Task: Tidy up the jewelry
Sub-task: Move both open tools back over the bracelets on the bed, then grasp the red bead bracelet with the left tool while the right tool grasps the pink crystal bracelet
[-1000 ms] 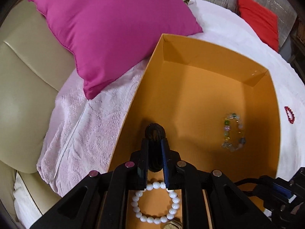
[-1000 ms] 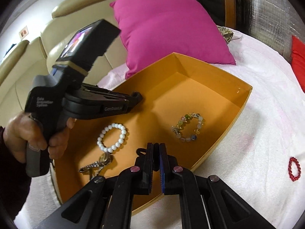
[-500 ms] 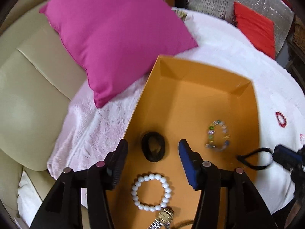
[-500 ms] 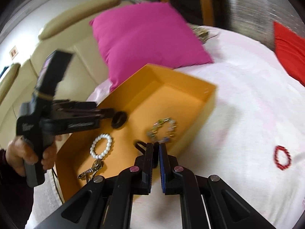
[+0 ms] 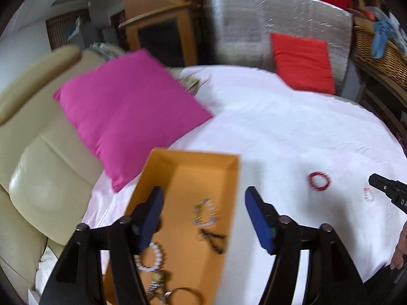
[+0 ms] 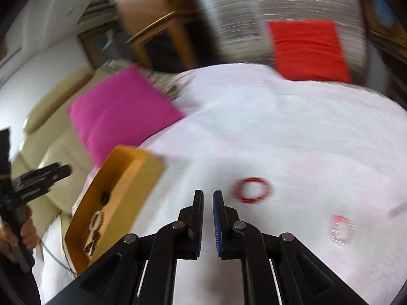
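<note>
Sofa (image 5: 38, 190): cream leather, far left in both views.
Magenta cushion (image 5: 127, 106): leans on the sofa back, lower corner just beside the box's far left corner.
Orange box (image 5: 230, 203): open-topped, on the white bed cover, left of centre; seen from the right wrist it sits at lower left (image 6: 145, 178).
Left tongs (image 5: 203, 211): empty, jaws wide and opening; they hang above the box, nothing between the pads.
Box contents: white bead bracelet (image 5: 157, 256) near the left wall, partly behind the left finger; multicoloured bead bracelet (image 5: 206, 212) mid-floor; a thin dark looped item (image 5: 213, 240) just below it, too blurred to name; metal watch and ring-like piece (image 5: 165, 287) at the near end. A dark round piece (image 6: 104, 195) lies farther in than the white beads in the right view.
White bed cover (image 5: 279, 132): carries the box and loose jewelry.
Right tongs (image 6: 208, 195): jaws nearly together, only a narrow slit, holding nothing; above bare cover.
Red bead bracelet (image 6: 251, 190): flat on the cover, right of the right tongs, well apart from the box; also in the left view (image 5: 319, 181).
Pale pink-and-white ring (image 6: 342, 230): on the cover, right of the red bracelet; blurred.
Red cushion (image 6: 307, 50): at the far edge of the bed, upper right.
</note>
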`<state>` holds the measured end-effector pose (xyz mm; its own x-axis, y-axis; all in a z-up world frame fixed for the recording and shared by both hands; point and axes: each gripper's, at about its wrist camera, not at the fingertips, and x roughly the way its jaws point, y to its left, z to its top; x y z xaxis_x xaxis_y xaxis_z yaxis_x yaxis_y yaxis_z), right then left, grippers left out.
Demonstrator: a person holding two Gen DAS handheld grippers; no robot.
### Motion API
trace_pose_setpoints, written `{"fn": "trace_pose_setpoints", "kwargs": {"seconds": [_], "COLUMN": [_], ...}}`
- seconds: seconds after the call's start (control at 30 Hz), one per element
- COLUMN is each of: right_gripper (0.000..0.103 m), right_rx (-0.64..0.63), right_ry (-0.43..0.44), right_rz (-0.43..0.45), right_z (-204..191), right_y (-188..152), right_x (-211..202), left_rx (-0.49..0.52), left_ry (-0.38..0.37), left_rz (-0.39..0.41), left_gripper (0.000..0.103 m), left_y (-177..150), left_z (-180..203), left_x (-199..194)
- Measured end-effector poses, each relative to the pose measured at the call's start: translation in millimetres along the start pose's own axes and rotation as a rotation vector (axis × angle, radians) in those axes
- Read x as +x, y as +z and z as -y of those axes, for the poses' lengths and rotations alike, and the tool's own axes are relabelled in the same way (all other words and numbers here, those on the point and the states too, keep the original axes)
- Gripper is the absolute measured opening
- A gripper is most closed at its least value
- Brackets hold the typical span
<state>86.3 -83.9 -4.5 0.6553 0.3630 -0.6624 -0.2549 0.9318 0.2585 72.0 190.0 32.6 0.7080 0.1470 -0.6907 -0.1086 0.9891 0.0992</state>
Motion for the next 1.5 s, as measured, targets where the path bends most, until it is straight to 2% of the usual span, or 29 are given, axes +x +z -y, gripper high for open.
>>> {"fn": "trace_pose_setpoints", "kwargs": {"seconds": [0.13, 0.27, 0.37, 0.5, 0.63, 0.8, 0.83, 0.87, 0.93, 0.97, 1.03, 1.13, 1.2, 1.27, 1.4, 1.5], "right_gripper": [0.01, 0.01, 0.01, 0.01, 0.01, 0.012, 0.022, 0.041, 0.071, 0.071, 0.071, 0.069, 0.061, 0.044, 0.028, 0.021], "right_rx": [0.15, 0.257, 0.307, 0.335, 0.356, 0.295, 0.283, 0.275, 0.259, 0.244, 0.219, 0.198, 0.147, 0.103, 0.024, 0.016], "right_ry": [-0.03, -0.041, -0.055, -0.066, -0.061, -0.058, -0.061, -0.069, -0.096, -0.108, -0.119, -0.141, -0.181, -0.23, -0.327, -0.347], "right_rz": [0.033, 0.033, -0.006, -0.088, -0.129, -0.194, -0.205, -0.212, -0.209, -0.189, -0.172, -0.175, -0.203, -0.23, -0.213, -0.204], "right_z": [73.7, 127.5, 154.1, 175.7, 187.7, 180.1, 178.2, 176.6, 173.8, 171.5, 168.7, 164.9, 157.8, 153.0, 143.6, 142.6], "right_y": [-6.9, -20.3, -29.2, -35.3, -36.1, -36.8, -37.1, -37.6, -38.2, -37.2, -34.8, -35.2, -37.0, -39.4, -42.3, -42.6], "right_x": [-30.2, -42.0, -38.1, -23.1, -8.5, 10.4, 14.1, 17.0, 19.8, 17.9, 18.3, 24.8, 35.4, 44.1, 47.6, 45.5], "left_rx": [0.044, 0.056, 0.064, 0.059, 0.026, 0.032, 0.044, 0.058, 0.077, 0.086, 0.092, 0.075, 0.059, 0.05, 0.009, 0.013], "left_ry": [-0.019, -0.061, -0.071, -0.08, -0.087, -0.097, -0.1, -0.093, -0.092, -0.091, -0.106, -0.162, -0.212, -0.242, -0.278, -0.292], "left_rz": [0.038, 0.006, -0.006, -0.057, -0.106, -0.112, -0.112, -0.11, -0.094, -0.071, -0.051, -0.07, -0.086, -0.098, -0.156, -0.188], "left_gripper": [0.068, 0.068, 0.068, 0.068, 0.068, 0.068, 0.068, 0.068, 0.068, 0.068, 0.068, 0.068, 0.068, 0.068, 0.068, 0.068], "left_y": [4.7, 6.0, 1.6, -10.5, -20.7, -35.8, -36.4, -34.8, -29.8, -26.5, -21.3, -15.0, -12.1, -10.6, -10.4, -12.8], "left_z": [54.6, 102.9, 133.5, 162.2, 170.1, 179.0, 181.2, 183.7, 187.9, 190.3, 192.9, 196.4, 199.9, 204.7, 212.9, 221.5], "left_x": [-6.7, 4.1, 17.6, 47.6, 83.9, 113.8, 118.8, 121.4, 125.7, 127.0, 129.8, 138.5, 143.9, 148.4, 165.8, 173.8]}}
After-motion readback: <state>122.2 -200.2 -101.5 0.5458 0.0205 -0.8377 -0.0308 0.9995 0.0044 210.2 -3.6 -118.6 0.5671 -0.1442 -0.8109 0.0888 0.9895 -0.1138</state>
